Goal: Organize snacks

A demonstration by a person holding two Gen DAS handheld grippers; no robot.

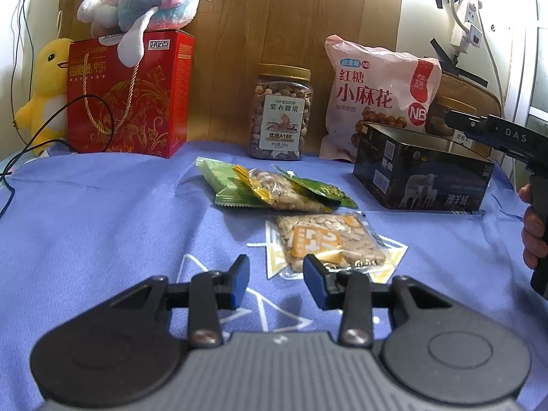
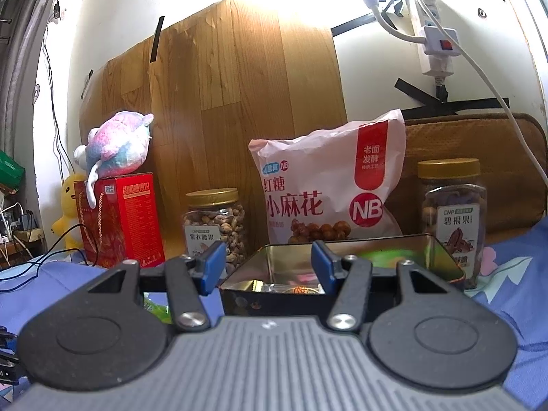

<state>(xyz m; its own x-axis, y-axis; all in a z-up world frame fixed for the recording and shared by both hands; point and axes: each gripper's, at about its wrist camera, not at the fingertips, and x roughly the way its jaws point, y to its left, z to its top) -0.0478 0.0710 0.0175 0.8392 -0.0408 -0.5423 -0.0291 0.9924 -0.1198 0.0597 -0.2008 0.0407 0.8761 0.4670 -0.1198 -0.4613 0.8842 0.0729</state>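
An orange-labelled nut packet (image 1: 328, 239) lies on the blue cloth just beyond my left gripper (image 1: 275, 279), which is open and empty. Behind it lies a pile of green and gold snack packets (image 1: 274, 190). A black open tin box (image 1: 421, 171) stands at the right. My right gripper (image 2: 269, 265) is open and empty, held over the tin's near rim (image 2: 274, 291); small wrapped snacks lie inside the tin (image 2: 294, 287). The right gripper also shows at the far right of the left wrist view (image 1: 496, 130).
Along the back stand a red gift box (image 1: 130, 96) with plush toys on and beside it, a cashew jar (image 1: 281, 113), a pink snack bag (image 1: 376, 96) and a pecan jar (image 2: 453, 212). A black cable (image 1: 51, 126) trails at left.
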